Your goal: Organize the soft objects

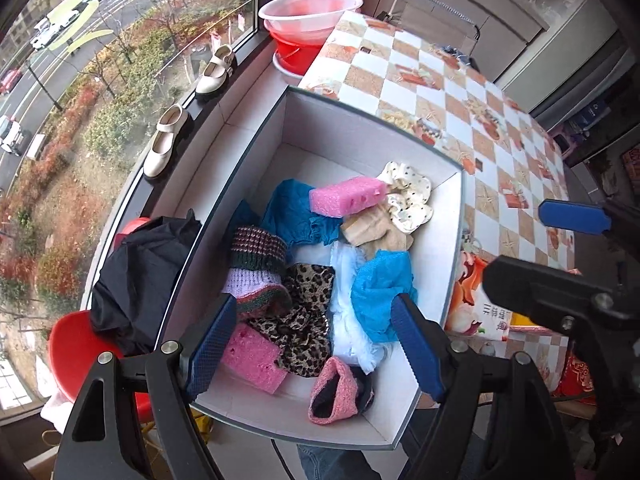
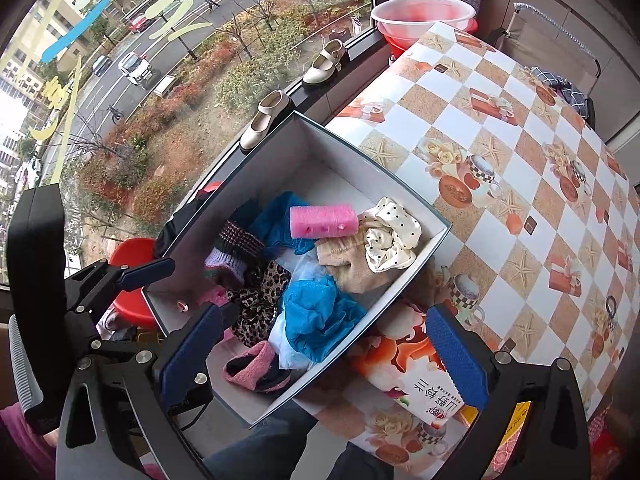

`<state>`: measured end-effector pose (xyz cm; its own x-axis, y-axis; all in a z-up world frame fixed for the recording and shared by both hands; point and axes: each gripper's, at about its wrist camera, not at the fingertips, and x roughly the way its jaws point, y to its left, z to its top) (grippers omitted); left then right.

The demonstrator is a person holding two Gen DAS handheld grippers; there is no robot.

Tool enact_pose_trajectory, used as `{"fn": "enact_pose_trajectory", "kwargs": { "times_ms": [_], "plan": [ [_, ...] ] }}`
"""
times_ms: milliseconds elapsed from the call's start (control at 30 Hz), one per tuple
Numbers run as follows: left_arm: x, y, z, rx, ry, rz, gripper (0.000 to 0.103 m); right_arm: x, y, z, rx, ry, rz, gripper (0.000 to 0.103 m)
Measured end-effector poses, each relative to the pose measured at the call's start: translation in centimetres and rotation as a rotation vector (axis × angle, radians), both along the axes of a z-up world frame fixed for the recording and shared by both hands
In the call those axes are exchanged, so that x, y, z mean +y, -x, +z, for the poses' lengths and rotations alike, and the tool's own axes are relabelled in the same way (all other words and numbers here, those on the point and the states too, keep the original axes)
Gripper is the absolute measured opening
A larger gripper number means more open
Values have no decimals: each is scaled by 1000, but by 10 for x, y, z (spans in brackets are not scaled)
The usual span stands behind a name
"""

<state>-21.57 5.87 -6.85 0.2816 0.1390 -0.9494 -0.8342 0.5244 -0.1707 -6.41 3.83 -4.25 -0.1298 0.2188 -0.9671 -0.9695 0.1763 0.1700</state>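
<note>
A white open box [image 1: 248, 160] [image 2: 280, 160] at the table's corner holds several soft things. Among them are a pink sponge [image 1: 346, 196] [image 2: 323, 221], a polka-dot scrunchie [image 1: 408, 196] [image 2: 390, 236], a crumpled blue cloth [image 1: 382, 292] [image 2: 320, 316], a leopard scrunchie [image 1: 304, 320] [image 2: 256, 304] and a pink knit piece [image 1: 334, 394] [image 2: 256, 368]. My left gripper [image 1: 316, 344] hangs open over the box's near half with nothing between its pads. My right gripper [image 2: 325, 356] stands wide open and empty above the box's near right corner.
The checkered tablecloth [image 1: 440, 92] [image 2: 500, 140] spreads to the right. Stacked red and clear basins [image 1: 308, 12] sit at its far end. Two cream shoes [image 1: 166, 140] stand on the window sill. A black garment [image 1: 140, 280] lies on a red chair left of the box. A printed carton [image 2: 420, 392] is under my right gripper.
</note>
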Motion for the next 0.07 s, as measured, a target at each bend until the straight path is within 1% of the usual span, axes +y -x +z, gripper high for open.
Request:
{"fn": "enact_pose_trajectory", "kwargs": {
  "times_ms": [67],
  "plan": [
    [-3, 1, 6, -18, -28, 0, 82, 0, 3, 0, -3, 1, 4, 103]
  ]
}}
